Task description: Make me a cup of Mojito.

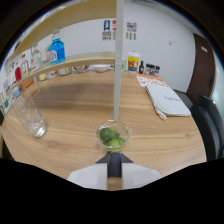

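Note:
A small clear bowl (113,136) with green lime pieces (106,134) in it sits on the wooden table (80,107), just ahead of my fingertips. My gripper (114,157) is low over the table right behind the bowl, its fingers drawn together and shut, with nothing visible between them. An empty tall clear glass (29,116) stands well off to the left of the bowl. A blue-labelled bottle (56,50) and other bottles stand on a shelf beyond the table at the left.
A thin white pole (118,60) rises straight up from just behind the bowl. A white bag (166,99) and printed papers (150,79) lie on the table to the right. Small bottles and a yellow container (133,61) stand at the far edge. A dark chair (209,117) is at the right.

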Demonstrator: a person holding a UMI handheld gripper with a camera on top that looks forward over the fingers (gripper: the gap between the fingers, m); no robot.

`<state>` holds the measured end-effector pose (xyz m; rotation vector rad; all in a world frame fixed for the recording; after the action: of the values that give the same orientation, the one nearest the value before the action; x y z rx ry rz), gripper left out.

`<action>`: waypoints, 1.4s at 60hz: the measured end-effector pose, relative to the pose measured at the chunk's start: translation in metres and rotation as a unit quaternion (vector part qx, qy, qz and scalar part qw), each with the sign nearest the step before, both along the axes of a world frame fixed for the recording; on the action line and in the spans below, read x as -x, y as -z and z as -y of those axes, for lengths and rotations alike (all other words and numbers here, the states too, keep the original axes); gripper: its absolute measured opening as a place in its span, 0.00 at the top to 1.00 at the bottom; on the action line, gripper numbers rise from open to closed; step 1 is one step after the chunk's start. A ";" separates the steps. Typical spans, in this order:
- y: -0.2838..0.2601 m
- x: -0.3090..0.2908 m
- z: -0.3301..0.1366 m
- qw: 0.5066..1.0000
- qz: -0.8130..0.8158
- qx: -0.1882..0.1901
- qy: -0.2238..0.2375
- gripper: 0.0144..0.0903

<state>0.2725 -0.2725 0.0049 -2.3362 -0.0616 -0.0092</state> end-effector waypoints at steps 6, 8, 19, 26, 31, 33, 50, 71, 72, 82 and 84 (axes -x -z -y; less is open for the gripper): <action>0.002 0.000 0.000 1.000 -0.018 0.006 0.011 0.97; 0.001 0.000 -0.001 1.000 -0.020 0.008 0.012 0.97; 0.002 -0.003 0.002 1.000 -0.014 0.015 0.020 0.65; -0.016 -0.008 0.005 0.999 -0.009 -0.005 0.039 0.08; -0.041 -0.007 0.005 0.998 -0.002 -0.032 0.048 0.06; -0.053 -0.004 0.006 0.998 0.003 -0.043 0.049 0.07; -0.169 0.080 0.024 0.987 -0.003 -0.157 0.031 0.07; -0.143 0.203 0.063 0.989 -0.035 -0.145 0.007 0.06; -0.141 0.206 0.064 0.989 -0.036 -0.142 0.007 0.06; -0.157 0.233 0.043 0.987 -0.051 -0.153 0.000 0.05; -0.167 0.237 0.035 0.985 -0.053 -0.161 -0.001 0.05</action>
<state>0.0357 -0.3072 0.1715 -2.0087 -0.0095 0.0987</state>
